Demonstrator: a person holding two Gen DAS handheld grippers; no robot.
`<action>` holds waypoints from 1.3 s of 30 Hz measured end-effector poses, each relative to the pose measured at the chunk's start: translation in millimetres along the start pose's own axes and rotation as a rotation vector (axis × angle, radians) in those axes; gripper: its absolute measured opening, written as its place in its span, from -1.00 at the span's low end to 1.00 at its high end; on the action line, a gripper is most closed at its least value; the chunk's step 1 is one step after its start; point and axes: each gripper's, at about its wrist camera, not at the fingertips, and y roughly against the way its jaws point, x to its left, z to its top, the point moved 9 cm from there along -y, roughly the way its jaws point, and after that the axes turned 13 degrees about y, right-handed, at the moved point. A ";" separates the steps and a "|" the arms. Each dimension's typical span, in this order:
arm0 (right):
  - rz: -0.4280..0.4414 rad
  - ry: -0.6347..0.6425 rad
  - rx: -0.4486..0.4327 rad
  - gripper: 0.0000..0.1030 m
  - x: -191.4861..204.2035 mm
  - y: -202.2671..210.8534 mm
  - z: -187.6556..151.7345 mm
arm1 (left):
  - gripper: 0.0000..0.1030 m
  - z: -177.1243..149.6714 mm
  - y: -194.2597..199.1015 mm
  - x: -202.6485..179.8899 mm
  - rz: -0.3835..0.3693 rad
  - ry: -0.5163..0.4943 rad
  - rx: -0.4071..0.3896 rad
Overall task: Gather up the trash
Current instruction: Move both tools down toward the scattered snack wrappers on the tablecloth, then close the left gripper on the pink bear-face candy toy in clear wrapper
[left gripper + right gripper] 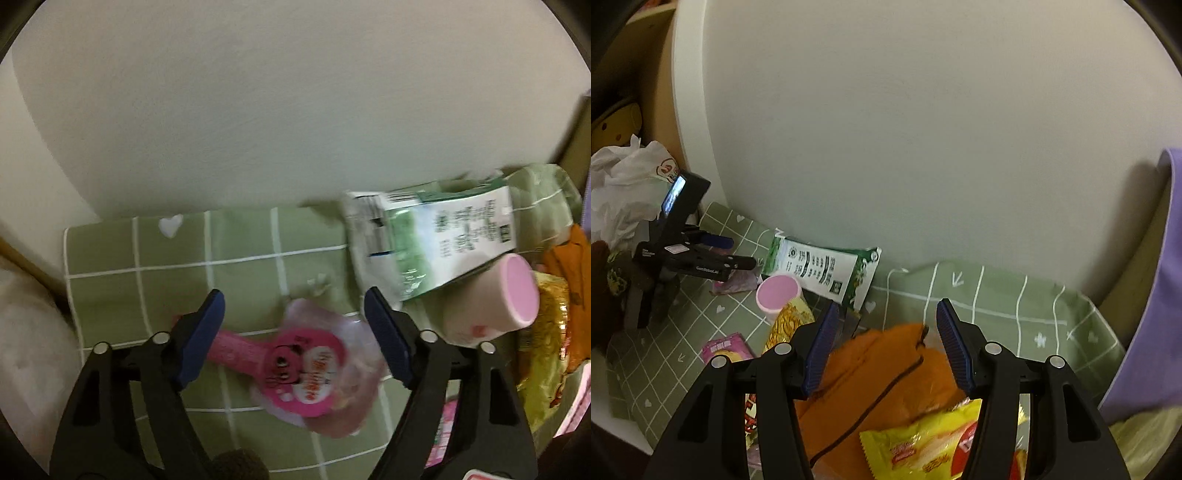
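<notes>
On the green checked cloth (155, 258), a pink wrapper (306, 365) lies between the wide-apart jaws of the left gripper (295, 314), untouched. Right of it lie a green-and-white carton (443, 240) and an orange bag (871, 376), which sits under the right gripper (886, 321), open and empty

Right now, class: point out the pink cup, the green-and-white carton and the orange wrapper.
pink cup (517, 291), left wrist view, pink base.
green-and-white carton (820, 267), right wrist view, printed face.
orange wrapper (886, 373), right wrist view, middle.
</notes>
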 end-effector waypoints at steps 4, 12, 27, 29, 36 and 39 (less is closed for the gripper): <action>0.016 -0.055 0.007 0.02 -11.7 -3.8 -5.3 | 0.34 -9.2 21.5 22.0 -0.002 0.081 -0.019; 0.036 -0.118 0.050 0.02 -10.2 -18.5 -16.9 | 0.17 -25.4 19.9 48.2 0.090 0.364 -0.057; 0.107 -0.078 0.092 0.02 6.0 -14.6 -6.1 | -0.75 -53.3 66.7 79.5 -0.012 0.442 -0.100; 0.124 -0.066 0.080 0.02 17.3 -16.6 0.6 | -0.75 -56.8 78.9 81.8 -0.035 0.426 -0.098; 0.181 -0.045 0.094 0.02 35.0 -48.5 32.0 | -0.75 -77.8 123.9 52.1 -0.141 0.369 -0.098; 0.191 -0.010 0.073 0.02 46.3 -49.6 44.4 | -0.74 -94.2 139.0 45.7 -0.186 0.356 -0.095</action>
